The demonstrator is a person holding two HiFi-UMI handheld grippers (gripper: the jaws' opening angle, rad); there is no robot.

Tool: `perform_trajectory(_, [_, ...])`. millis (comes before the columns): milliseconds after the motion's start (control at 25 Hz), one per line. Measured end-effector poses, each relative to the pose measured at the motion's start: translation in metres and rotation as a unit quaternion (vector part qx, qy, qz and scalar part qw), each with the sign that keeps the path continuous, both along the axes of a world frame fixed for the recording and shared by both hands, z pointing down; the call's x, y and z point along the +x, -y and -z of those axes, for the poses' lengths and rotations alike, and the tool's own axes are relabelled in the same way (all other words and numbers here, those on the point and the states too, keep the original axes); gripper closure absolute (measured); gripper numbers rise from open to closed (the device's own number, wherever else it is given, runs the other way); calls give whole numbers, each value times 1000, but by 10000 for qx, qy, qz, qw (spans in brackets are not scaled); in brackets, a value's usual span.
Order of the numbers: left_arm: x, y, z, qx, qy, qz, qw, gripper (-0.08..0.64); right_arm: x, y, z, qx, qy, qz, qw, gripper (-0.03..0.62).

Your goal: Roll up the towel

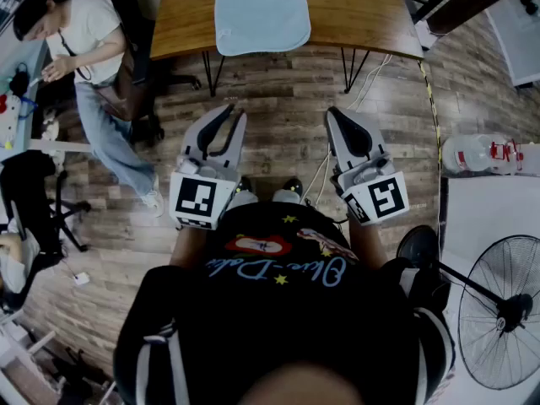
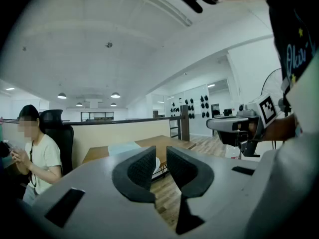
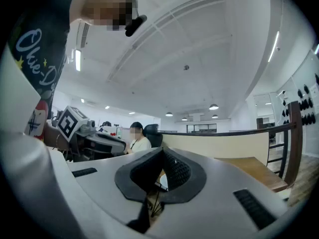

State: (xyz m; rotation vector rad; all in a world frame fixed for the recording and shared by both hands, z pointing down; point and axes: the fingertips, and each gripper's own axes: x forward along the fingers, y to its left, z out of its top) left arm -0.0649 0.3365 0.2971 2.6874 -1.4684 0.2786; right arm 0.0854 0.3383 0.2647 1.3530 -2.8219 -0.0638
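My left gripper (image 1: 229, 112) holds its dark jaws a narrow gap apart with nothing between them. My right gripper (image 1: 336, 115) has its jaws pressed together, empty. The pale blue cloth towel (image 1: 260, 11) lies flat on the brown wooden table (image 1: 359, 7), well apart from both.

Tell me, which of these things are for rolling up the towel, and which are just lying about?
For the job: light blue towel, the wooden table it lies on, left gripper, right gripper.

Just about: floor fan, clear plastic bottle, person in a white shirt.
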Motion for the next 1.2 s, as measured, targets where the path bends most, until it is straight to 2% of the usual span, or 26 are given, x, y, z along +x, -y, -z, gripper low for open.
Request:
perform_trajectory(320, [25, 12, -9, -7, 210, 39, 9998, 505, 23, 8, -10, 38, -169, 230, 9996, 592])
perform_trajectory(480, [32, 20, -24, -122, 687, 167, 9974, 482, 36, 12, -26, 5, -645, 484, 9967, 591])
perform_trajectory(640, [23, 27, -47, -225, 1268, 415, 9908, 465, 48, 25, -50, -143, -1159, 722, 9905, 591])
perform_trajectory(880, [-8, 52, -69, -456, 1377, 801, 9862, 449, 45, 70, -87, -480, -1820, 927, 9778, 575])
perform_trajectory(960, [-16, 64, -77, -524, 1375, 863, 9853, 448, 33, 88, -97, -415, -2076, 1071, 9715, 534])
perform_trajectory(1080, [-26, 83, -91, -641, 1436, 904, 9834, 446, 15, 119, -116, -263, -2640, 1296, 9554, 523])
perform_trajectory(1160, [-29, 94, -100, -708, 1637, 862, 9802, 440, 7, 142, -132, -119, -3214, 1420, 9362, 505])
perform_trajectory(1200, [-30, 99, -104, -714, 1795, 813, 9778, 439, 6, 154, -142, -18, -3610, 1484, 9207, 495])
